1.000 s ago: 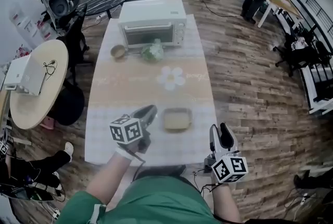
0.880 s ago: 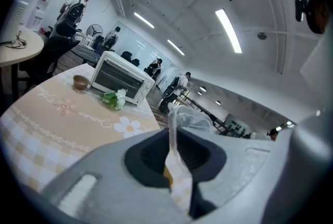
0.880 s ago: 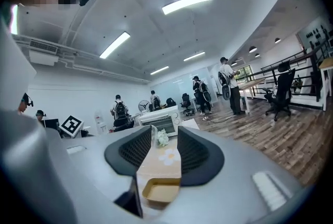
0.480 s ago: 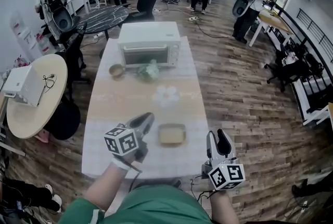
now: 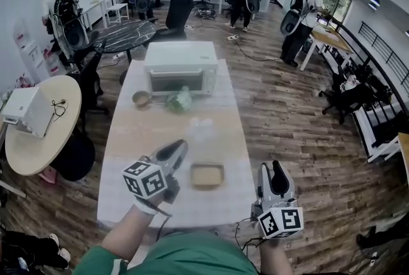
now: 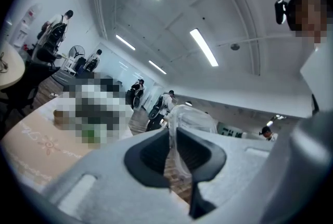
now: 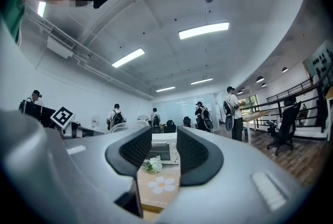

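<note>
— What is held nearest the camera?
— A crumpled piece of clear plastic (image 6: 190, 121) is pinched in the left gripper (image 5: 177, 148), whose jaws are pressed together on it. It is kept raised over the near end of the table (image 5: 118, 165), just left of the tray (image 5: 207, 174). The right gripper (image 5: 270, 170) is held by the table's near right corner, with its jaws apart and nothing between them.

— What has been changed in the last second?
— Nothing in the grip: the plastic is clamped as before. Both grippers have been tipped upward. The tray was seen whole between the right jaws a second ago and now barely shows at the bottom of the right gripper view. More ceiling is also taken in by the left gripper view. The plastic is therefore judged to be in carriage, clear of the table.

— And farther off?
— A flower print (image 7: 162, 184) on the cloth is met first. A small bowl (image 5: 141, 98) and a green-and-white bunch (image 5: 179, 102) come next, and a white toaster oven (image 5: 180, 69) stands at the far end.

— Can any writing be read?
— No brand can be made out. Only black-and-white square markers are shown on the grippers' cubes, and the script on the cloth is too blurred.
</note>
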A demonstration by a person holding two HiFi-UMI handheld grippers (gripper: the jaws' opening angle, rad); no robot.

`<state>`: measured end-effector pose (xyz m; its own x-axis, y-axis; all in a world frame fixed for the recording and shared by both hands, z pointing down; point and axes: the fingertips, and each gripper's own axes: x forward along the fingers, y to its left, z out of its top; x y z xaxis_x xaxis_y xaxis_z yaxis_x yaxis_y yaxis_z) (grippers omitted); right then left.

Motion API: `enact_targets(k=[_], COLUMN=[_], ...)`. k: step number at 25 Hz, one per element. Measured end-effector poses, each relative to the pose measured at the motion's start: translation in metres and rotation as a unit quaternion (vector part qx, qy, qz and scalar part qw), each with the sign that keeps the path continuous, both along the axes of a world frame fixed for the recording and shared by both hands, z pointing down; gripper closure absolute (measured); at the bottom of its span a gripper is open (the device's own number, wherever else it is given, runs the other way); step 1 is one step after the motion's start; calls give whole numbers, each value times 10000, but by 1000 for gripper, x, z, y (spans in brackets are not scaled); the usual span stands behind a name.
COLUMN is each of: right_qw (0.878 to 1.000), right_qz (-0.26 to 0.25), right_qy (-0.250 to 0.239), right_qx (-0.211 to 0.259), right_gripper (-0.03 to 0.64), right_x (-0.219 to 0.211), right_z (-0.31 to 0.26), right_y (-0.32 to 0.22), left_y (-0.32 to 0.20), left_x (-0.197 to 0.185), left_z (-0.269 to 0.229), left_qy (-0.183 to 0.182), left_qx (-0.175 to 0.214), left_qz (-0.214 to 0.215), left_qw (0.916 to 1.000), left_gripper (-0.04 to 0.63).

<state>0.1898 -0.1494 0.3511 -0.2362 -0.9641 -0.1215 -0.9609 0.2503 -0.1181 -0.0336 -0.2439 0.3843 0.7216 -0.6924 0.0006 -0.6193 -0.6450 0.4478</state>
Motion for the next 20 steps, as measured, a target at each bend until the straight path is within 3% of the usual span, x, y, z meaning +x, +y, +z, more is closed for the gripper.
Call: enact_targets(k=[6,20], right_qw=[9997,9987], right_qz=[175,43], right_qy=[122,264], right_qx=[138,436], right_gripper=[502,502], right_x=[7,9], right_z=[-11,-26], right_y=[-2,-23], left_y=[4,-15], left_x=[10,14], left_z=[-13,-25], left_qy=[-142,-116], left_qx=[346,434], left_qz=[116,172], left_qw=[9992,9988], left_gripper=[555,555])
